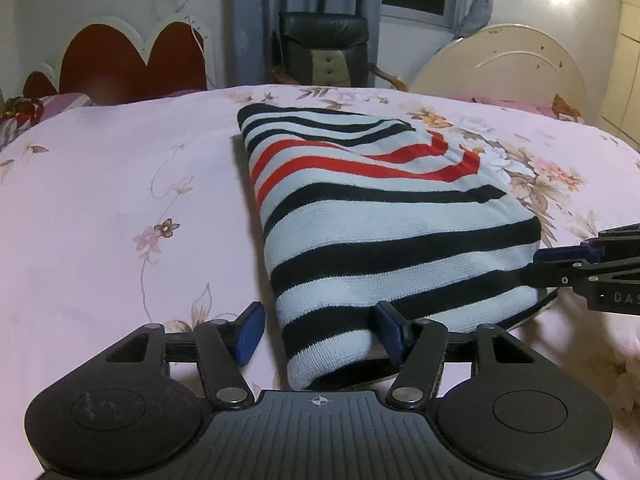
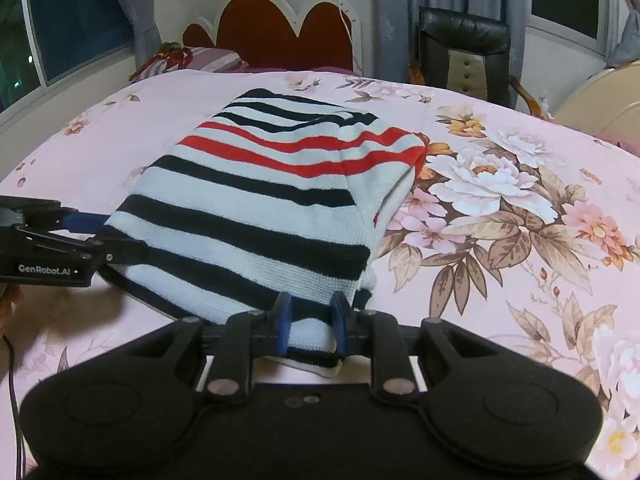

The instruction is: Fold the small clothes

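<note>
Warm indoor light is glaring at the upper right near the wardrobe (image 1: 628, 60); windows (image 2: 68, 24) are showing dark. Edges are bending and darkening, with soft shadows lying beside the striped sweater (image 1: 384, 216).

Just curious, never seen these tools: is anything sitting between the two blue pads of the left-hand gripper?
Yes. In the left wrist view, the left gripper stands open around the near corner of the folded striped sweater, its pads not pressing it.

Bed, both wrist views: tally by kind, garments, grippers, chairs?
folded striped knit garment: 1
black two-finger gripper: 2 (left gripper, right gripper)
black leather chair: 1
Total: 4
</note>
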`<state>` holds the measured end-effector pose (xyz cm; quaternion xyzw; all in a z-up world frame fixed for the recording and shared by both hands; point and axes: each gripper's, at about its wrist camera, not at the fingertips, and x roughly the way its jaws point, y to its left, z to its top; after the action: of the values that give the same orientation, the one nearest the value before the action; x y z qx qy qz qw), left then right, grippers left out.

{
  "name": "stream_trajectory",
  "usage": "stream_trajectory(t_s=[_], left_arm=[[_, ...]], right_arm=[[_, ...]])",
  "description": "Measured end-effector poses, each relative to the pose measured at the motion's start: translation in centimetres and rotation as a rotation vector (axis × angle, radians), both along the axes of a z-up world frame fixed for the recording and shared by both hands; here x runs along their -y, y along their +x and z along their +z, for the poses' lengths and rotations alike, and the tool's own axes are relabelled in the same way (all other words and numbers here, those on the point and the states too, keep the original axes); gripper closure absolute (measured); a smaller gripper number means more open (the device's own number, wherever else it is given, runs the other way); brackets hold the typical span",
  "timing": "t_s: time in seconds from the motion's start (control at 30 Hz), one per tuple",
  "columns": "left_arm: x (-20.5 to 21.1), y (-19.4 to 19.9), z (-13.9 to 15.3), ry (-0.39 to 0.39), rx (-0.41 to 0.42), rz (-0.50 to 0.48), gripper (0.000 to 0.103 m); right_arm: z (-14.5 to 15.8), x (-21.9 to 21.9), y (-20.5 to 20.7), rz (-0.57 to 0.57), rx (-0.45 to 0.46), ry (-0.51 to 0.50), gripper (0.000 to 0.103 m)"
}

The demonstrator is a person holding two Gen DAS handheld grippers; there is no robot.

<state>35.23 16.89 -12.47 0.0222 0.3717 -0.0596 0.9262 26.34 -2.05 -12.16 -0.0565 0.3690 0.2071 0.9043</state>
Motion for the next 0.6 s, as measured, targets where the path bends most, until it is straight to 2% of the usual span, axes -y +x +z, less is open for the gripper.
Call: stream_trajectory(t_s=[0.1, 0.17, 0.2, 0.23, 0.27, 0.3, 0.33, 0.5, 0.6], left_arm=[[0.2, 0.1, -0.1, 0.019, 0.000, 0.000, 0.040], [0.2, 0.0, 0.4, 0.033, -0.007, 0.025, 0.029], [0.2, -0.4, 1.0, 0.036, -0.005, 0.035, 0.029], [0.2, -1.2, 1.8, 0.027, 0.012, 0.039, 0.028], [0.2, -2.1, 2.5, 0.014, 0.032, 0.040, 0.016], [0.3, -3.0, 3.2, 0.005, 0.050, 0.046, 0.008], [0.4, -4.2, 4.0, 0.004, 0.076, 0.057, 0.000], [1.2, -9.1, 7.6, -0.025, 0.130, 0.097, 0.000], [1.9, -12.2, 9.6, -0.038, 0.158, 0.128, 0.000]], right_arm=[[0.0, -0.1, 0.1, -0.011, -0.001, -0.001, 0.081], [0.1, -0.3, 0.1, -0.016, -0.007, -0.008, 0.081], [0.5, -0.4, 0.0, -0.021, -0.014, -0.012, 0.080], [1.1, -0.2, -0.2, -0.037, -0.023, -0.002, 0.065], [1.7, 0.2, -0.7, -0.064, -0.015, 0.018, 0.050], [2.5, 0.8, -1.6, -0.095, 0.015, 0.059, 0.031], [3.1, 1.6, -2.6, -0.119, 0.039, 0.095, 0.031], [5.5, 5.5, -7.8, -0.186, 0.026, 0.180, 0.031], [7.2, 7.2, -11.8, -0.226, 0.043, 0.188, 0.027]])
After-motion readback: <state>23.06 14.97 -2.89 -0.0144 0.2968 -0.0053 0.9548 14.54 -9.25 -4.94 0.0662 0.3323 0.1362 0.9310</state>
